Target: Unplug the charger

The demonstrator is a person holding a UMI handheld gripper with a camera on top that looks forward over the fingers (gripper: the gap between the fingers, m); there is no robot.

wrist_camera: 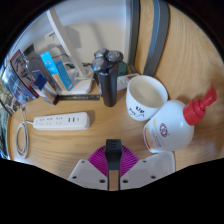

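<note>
My gripper (112,160) is low over a wooden desk (95,140). Its two magenta pads (99,158) are drawn close together on a small black charger (113,149) that sticks up between them. The charger is off the white power strip (62,121), which lies flat on the desk to the left and beyond the fingers. A thin cable leaves the strip's left end. I see nothing plugged into the strip's sockets.
A white mug (146,97) stands ahead to the right. A white pump bottle with a red top (180,122) lies beside it. A black shaver (108,75) stands beyond the strip. Books (45,70) lean at the back left, and a chair (150,30) is behind the desk.
</note>
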